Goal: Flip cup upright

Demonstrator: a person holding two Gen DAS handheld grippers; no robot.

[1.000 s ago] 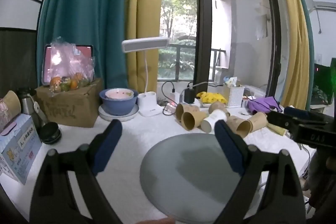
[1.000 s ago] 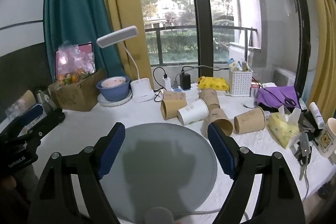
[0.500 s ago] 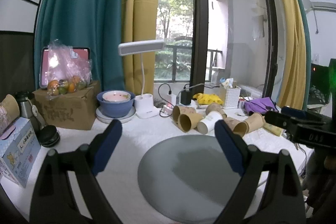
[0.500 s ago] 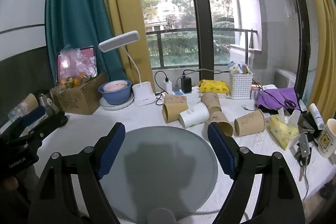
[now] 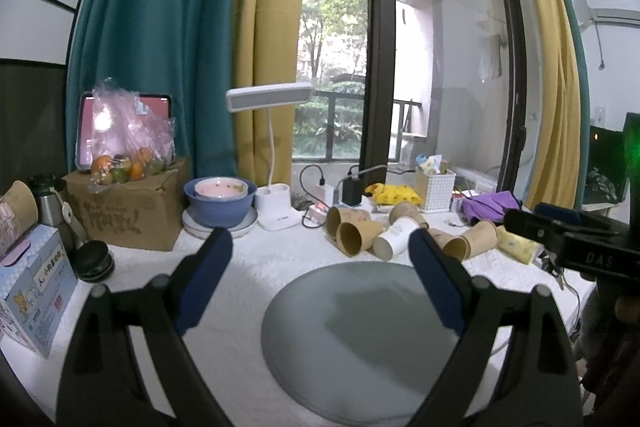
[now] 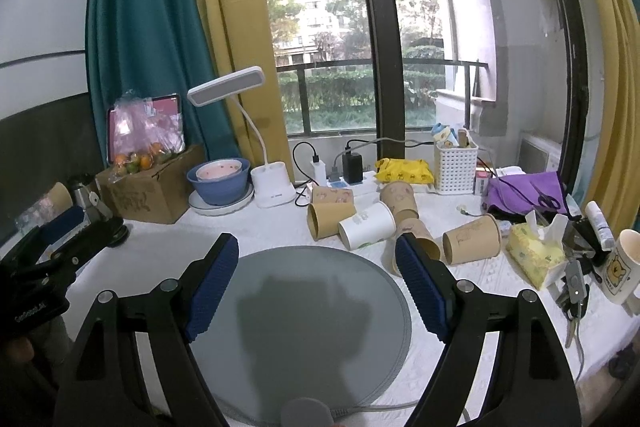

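Both cameras have lifted slightly since a second ago, so the table sits lower in view and more window shows; the cups lie where they lay. The left gripper (image 5: 320,267) and right gripper (image 6: 316,267) hang over a round grey mat (image 6: 304,323), each with its blue-padded fingers spread wide and nothing between them. Behind the mat a cluster of paper cups lies tipped over on the white tablecloth (image 6: 160,247). The white cup (image 6: 366,230) lies on its side, long axis running left-near to right-far, its open mouth turned toward the camera and to the left. Just beside it a brown cup (image 6: 330,221) lies the same way, mouth to the left. Only the right wrist view takes in the bear mug (image 6: 622,273), a yellow tissue pack (image 6: 534,255) and keys at the table's right edge; only the left wrist view shows the blue carton (image 5: 30,287) and a black lid (image 5: 94,261) at the left.
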